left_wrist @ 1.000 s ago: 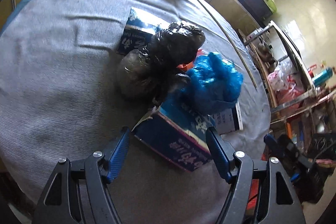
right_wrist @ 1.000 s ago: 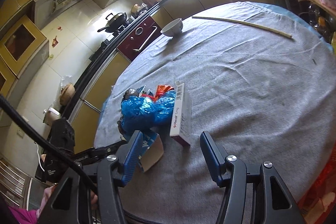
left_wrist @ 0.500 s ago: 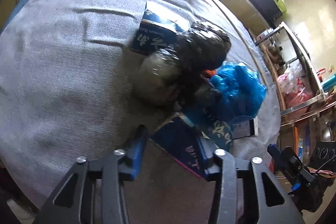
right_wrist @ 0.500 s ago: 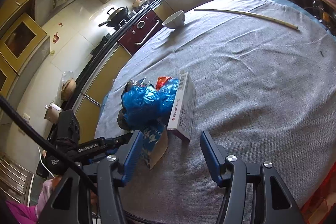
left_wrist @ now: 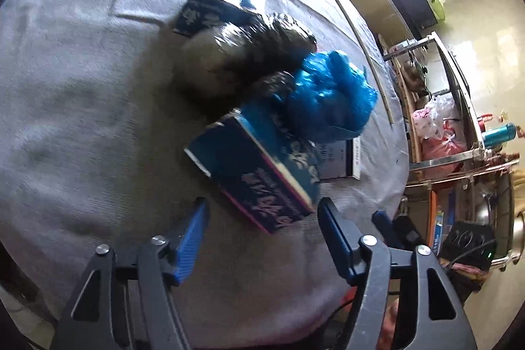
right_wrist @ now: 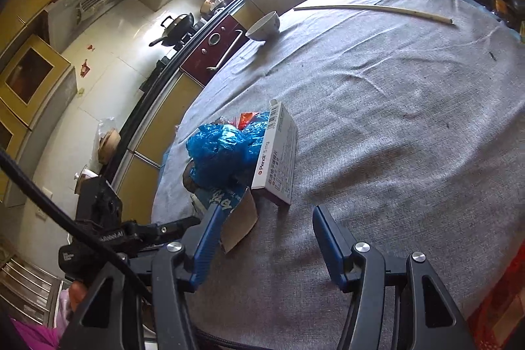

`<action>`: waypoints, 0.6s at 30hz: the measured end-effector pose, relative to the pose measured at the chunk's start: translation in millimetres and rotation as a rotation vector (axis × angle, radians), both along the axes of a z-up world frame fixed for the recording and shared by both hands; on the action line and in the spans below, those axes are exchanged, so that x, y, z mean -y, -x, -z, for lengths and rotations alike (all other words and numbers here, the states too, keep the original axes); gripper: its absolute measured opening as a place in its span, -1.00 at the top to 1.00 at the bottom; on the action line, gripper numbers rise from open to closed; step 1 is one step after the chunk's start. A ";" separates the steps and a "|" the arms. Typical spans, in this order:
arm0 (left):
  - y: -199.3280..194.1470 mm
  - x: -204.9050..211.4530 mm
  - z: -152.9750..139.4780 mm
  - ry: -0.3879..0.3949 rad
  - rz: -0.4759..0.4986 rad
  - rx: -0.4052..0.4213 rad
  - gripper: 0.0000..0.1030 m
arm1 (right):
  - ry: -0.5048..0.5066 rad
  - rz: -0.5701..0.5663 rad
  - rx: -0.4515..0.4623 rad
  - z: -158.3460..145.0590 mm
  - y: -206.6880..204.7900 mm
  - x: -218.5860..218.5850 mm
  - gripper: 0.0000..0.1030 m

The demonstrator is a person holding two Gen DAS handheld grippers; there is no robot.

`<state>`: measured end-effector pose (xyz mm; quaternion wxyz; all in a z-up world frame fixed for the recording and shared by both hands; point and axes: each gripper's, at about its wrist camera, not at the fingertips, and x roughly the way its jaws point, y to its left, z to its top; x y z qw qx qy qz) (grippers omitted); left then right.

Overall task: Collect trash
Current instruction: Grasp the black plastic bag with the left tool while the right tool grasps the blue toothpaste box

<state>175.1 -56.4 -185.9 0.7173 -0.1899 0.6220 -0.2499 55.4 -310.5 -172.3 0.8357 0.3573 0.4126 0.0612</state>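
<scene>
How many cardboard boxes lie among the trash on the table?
3. A dark blue box sits nearest the left gripper, a second dark blue box behind the black bag, and a white box beside the blue bag. More may be hidden.

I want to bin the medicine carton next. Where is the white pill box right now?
In the right wrist view the white pill box lies just ahead of the fingers, leaning against the right side of the blue plastic bag, with the blue carton at its near end.
</scene>
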 end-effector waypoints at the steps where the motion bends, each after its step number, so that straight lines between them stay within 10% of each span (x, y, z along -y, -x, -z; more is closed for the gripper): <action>1: 0.0 3.6 1.0 0.003 -0.003 -0.007 -0.35 | -0.002 0.000 0.002 0.1 1.3 0.8 -0.18; 14: -4.9 7.4 11.2 0.001 -0.122 -0.048 -0.40 | -0.018 -0.011 0.010 2.8 9.0 4.4 -0.18; 18: -9.7 3.7 10.6 -0.043 -0.101 -0.017 -0.09 | -0.021 -0.059 0.030 -0.9 4.6 -7.2 -0.18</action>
